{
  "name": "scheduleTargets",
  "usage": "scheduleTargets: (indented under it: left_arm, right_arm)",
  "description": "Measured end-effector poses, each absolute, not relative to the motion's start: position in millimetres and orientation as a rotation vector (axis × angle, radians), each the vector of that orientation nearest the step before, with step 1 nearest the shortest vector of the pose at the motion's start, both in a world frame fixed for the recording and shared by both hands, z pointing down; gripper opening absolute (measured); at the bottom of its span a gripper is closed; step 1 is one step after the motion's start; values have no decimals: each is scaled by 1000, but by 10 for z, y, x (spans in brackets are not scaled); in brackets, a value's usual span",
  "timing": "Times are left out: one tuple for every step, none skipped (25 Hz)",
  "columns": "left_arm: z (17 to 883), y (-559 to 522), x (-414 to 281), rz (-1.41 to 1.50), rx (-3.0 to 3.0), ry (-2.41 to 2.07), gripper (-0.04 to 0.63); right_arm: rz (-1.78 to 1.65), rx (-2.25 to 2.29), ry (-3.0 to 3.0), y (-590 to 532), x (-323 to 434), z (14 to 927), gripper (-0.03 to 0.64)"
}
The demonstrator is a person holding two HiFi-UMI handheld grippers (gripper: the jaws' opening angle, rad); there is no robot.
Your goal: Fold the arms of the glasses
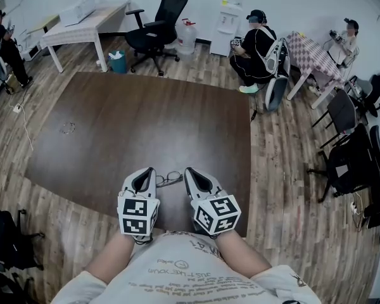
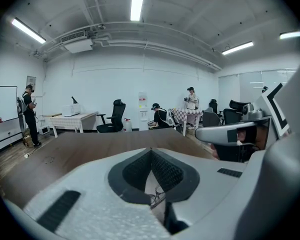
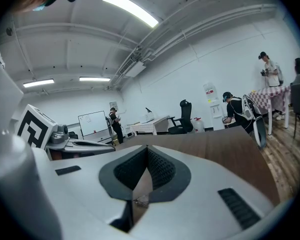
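A pair of thin-rimmed glasses (image 1: 169,178) lies on the brown table (image 1: 139,125) near its front edge, between my two grippers. My left gripper (image 1: 149,170) sits just left of the glasses with its jaws closed together and nothing in them. Just right of the glasses is my right gripper (image 1: 189,170), also shut and empty. In the left gripper view, part of the glasses (image 2: 157,198) shows through the gap below the shut left gripper (image 2: 151,151). The right gripper view shows a bit of the glasses (image 3: 140,202) under the shut right gripper (image 3: 147,148). I cannot make out how the arms stand.
The table's far edge faces a black office chair (image 1: 157,27), a teal bin (image 1: 118,62) and a white table (image 1: 82,24). A seated person (image 1: 254,46) is at the back right, with black chairs (image 1: 354,151) along the right. Black bags (image 1: 6,239) lie on the floor at the left.
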State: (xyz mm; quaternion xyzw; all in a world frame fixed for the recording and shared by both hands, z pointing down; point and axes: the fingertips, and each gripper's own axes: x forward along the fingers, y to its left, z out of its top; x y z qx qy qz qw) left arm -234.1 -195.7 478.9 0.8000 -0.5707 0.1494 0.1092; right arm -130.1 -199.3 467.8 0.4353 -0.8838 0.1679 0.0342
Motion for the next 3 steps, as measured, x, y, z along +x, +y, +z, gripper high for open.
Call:
scheduleTargets:
  left_arm:
    - [4801,-1956,-2352,439,2350,-1674,15]
    - [4812,-1956,-2364,440,2348,-1671,15]
    - [4823,-1956,-2376,440,2346,-1668,15]
  right_arm:
    - [516,1339,-2717,-1993,-1310,4683,12]
    - [516,1339,-2716,-1994,-1318,4687,12]
    - [516,1339,-2715,-1995,-1327,4691,12]
